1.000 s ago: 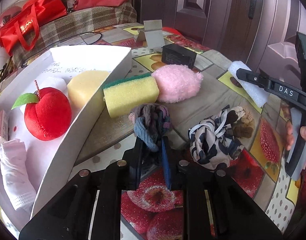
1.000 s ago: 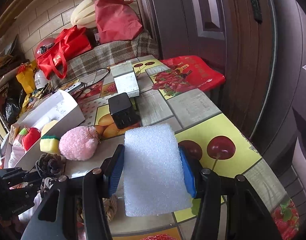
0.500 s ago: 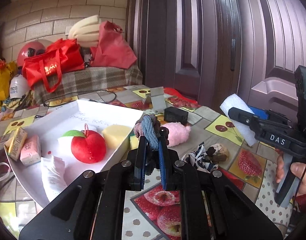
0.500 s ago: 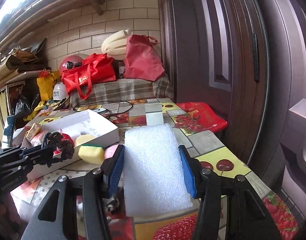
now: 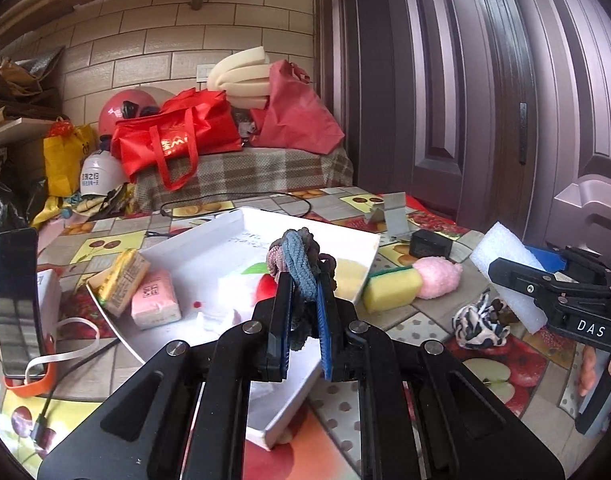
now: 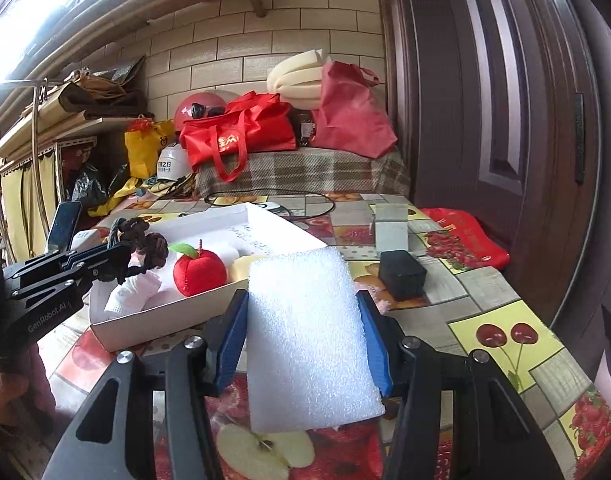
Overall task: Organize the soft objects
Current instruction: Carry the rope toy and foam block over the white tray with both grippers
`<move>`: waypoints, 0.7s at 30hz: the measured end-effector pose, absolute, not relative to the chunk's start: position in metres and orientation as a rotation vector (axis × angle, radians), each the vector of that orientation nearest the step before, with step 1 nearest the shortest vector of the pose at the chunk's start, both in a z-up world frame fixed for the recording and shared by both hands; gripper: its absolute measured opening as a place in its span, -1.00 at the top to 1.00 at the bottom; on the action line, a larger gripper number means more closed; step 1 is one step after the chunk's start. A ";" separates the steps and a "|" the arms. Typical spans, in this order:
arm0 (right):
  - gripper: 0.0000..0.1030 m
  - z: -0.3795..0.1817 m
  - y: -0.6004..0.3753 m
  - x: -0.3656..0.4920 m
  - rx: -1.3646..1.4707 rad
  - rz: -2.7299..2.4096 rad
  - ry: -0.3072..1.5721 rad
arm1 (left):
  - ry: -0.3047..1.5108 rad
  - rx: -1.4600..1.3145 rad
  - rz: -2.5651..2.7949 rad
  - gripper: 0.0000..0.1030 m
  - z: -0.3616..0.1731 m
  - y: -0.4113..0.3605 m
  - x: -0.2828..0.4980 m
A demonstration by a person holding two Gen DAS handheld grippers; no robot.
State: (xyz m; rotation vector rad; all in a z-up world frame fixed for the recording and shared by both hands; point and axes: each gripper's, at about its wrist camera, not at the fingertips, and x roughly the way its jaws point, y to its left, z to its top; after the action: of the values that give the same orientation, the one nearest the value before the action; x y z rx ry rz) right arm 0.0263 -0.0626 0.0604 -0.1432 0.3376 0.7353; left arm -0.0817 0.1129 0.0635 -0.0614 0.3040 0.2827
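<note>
1. Knotted rope toy point(image 5: 301, 256) – braided cloth, matt.
2. White foam block point(image 6: 311, 340) – grainy, pebbled surface.
3. Tablecloth point(image 6: 485, 300) – glossy plastic.
4. Apple point(image 6: 199, 272) – plush fabric.
5. White tray point(image 5: 209, 252) – smooth cardboard.

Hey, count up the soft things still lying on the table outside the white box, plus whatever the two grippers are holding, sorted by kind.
Sponges on the table: 1, the yellow sponge
Pink plush pom-poms on the table: 1
Scrunchies on the table: 1, black-and-white
Braided hair ties held: 1, in the left gripper
White foam sheets held: 1, in the right gripper
Total: 5
</note>
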 end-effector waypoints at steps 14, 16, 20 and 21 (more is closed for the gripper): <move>-0.03 0.051 0.013 0.012 -0.250 0.862 0.335 | 0.306 -0.074 0.408 0.79 0.060 0.165 -0.077; -0.03 0.050 0.026 0.013 -0.251 0.886 0.351 | 0.311 -0.082 0.421 0.79 0.060 0.175 -0.073; -0.03 0.048 0.049 0.020 -0.225 0.912 0.395 | 0.321 -0.102 0.448 0.79 0.059 0.193 -0.066; -0.03 0.048 0.054 0.020 -0.218 0.916 0.399 | 0.325 -0.111 0.455 0.79 0.058 0.197 -0.064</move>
State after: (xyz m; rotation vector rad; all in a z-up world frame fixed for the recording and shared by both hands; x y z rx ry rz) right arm 0.0200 0.0542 0.0477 -0.2185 0.3990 0.9162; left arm -0.0644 0.1973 0.0583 -0.1107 0.3249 0.4554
